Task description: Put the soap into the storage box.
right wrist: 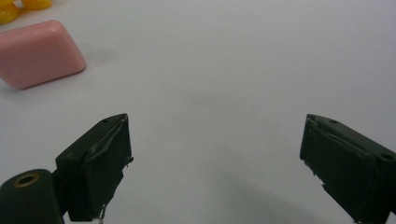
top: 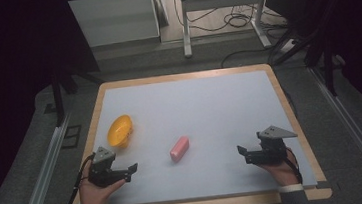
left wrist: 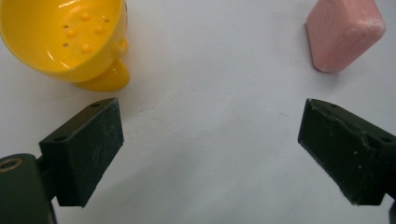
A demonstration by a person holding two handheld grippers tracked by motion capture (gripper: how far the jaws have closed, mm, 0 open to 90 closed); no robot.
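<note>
A pink soap-like block (top: 179, 148) lies near the middle of the grey table top (top: 204, 104); it also appears in the left gripper view (left wrist: 344, 33) and the right gripper view (right wrist: 39, 52). A yellow perforated dish (top: 120, 131) lies tilted to the block's left, close ahead of my left gripper (left wrist: 75, 37). My left gripper (top: 131, 169) rests at the front left, open and holding nothing (left wrist: 212, 156). My right gripper (top: 243, 154) sits at the front right, open with nothing between its jaws (right wrist: 215, 161), pointing toward the block.
A wooden rim (top: 290, 106) frames the table top. Metal rails (top: 49, 165) run along both sides. Beyond the far edge stand a white desk frame (top: 185, 26) and loose cables (top: 234, 19) on the floor.
</note>
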